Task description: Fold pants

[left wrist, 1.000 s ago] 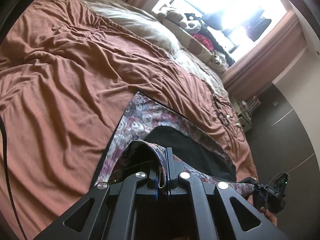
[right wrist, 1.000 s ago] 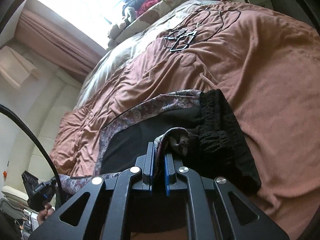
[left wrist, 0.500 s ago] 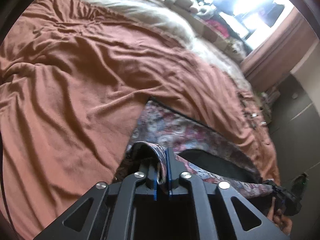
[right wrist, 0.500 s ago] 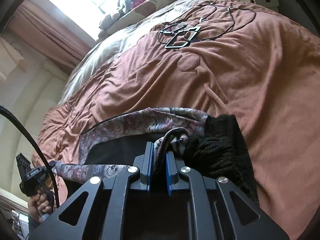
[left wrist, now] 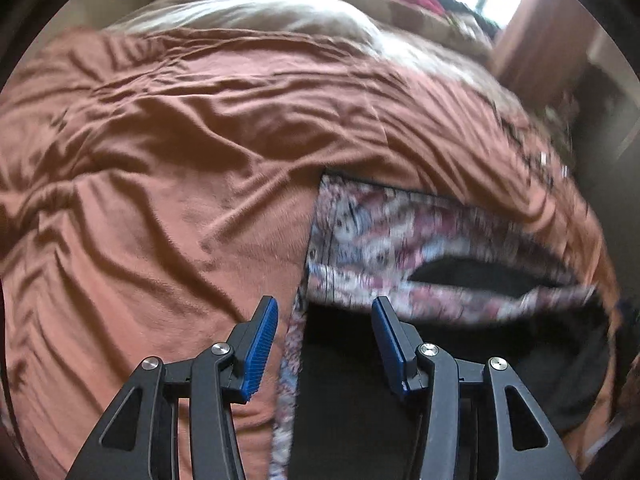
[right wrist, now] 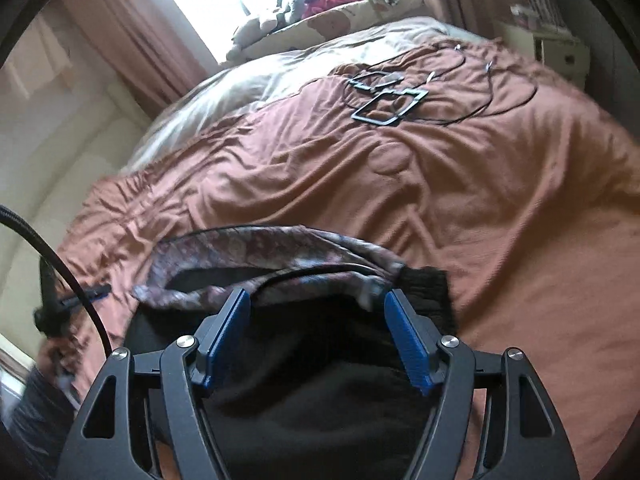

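Note:
The pants (left wrist: 384, 240) are floral patterned outside with a black lining, and lie folded on the rust-brown bedspread (left wrist: 160, 168). My left gripper (left wrist: 324, 320) is open and empty, just above the pants' near left corner. In the right wrist view the pants (right wrist: 272, 256) lie ahead with a black knit waistband (right wrist: 428, 292) at their right end. My right gripper (right wrist: 316, 316) is open and empty, over the black lining. The left gripper shows at the far left of the right wrist view (right wrist: 64, 304).
Black wire hangers and cables (right wrist: 392, 100) lie on the bedspread further back. Pale pillows (left wrist: 260, 12) and soft toys (right wrist: 288, 4) sit by the bright window. A white bedside shelf (right wrist: 560, 48) stands at the right. A black cable (right wrist: 48, 248) hangs at left.
Both grippers were shut on the pants' fabric and have now opened and let it go. The top layer has dropped onto the pants on the bed.

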Demonstrator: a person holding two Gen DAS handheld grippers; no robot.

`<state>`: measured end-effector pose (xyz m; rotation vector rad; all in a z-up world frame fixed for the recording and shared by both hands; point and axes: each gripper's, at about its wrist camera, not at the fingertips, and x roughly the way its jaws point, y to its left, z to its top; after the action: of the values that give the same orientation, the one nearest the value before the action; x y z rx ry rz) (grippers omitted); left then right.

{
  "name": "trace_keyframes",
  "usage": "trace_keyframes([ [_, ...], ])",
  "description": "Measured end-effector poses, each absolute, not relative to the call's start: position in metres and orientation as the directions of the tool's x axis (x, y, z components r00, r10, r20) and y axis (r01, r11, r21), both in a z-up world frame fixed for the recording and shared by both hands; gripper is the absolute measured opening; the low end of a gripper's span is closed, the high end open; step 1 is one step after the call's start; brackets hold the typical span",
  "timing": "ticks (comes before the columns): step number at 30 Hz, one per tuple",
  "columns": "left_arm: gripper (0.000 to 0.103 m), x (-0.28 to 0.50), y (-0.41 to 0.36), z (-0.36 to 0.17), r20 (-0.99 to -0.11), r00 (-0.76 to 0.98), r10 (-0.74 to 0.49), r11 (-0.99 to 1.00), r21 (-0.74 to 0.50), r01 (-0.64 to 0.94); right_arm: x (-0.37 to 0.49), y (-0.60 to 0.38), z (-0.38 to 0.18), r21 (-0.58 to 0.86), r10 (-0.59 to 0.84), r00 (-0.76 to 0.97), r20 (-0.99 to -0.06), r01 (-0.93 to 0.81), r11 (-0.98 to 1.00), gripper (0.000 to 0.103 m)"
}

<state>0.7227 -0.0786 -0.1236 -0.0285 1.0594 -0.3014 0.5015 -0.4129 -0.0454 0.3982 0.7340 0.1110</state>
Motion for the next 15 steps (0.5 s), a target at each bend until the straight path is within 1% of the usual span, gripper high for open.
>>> trace_keyframes([
  [3,0.052,0.724,-0.094,-0.139,-0.895,0.39,-0.218,0.947,-0.098,0.305,0.493,-0.412,-0.042,0.309,0.172,0.726,-0.665,0.058,0.949,0.068],
  [5,0.056,0.727,-0.099,-0.149,-0.919,0.337,-0.203,0.943,-0.091,0.321,0.489,-0.412,-0.045,0.252,0.129,0.705,-0.697,0.072,0.965,0.068],
  [7,0.056,0.731,-0.104,-0.159,-0.932,0.32,-0.168,0.943,-0.058,0.326,0.488,-0.412,-0.05,0.222,0.107,0.682,-0.723,0.083,0.971,0.068],
  [13,0.056,0.75,-0.121,-0.177,-0.946,0.307,-0.103,0.936,0.012,0.352,0.508,-0.412,-0.06,0.206,0.109,0.621,-0.776,0.087,0.975,0.068],
  [15,0.056,0.759,-0.126,-0.179,-0.944,0.312,-0.104,0.934,0.015,0.357,0.518,-0.412,-0.065,0.201,0.115,0.599,-0.793,0.079,0.976,0.068],
])
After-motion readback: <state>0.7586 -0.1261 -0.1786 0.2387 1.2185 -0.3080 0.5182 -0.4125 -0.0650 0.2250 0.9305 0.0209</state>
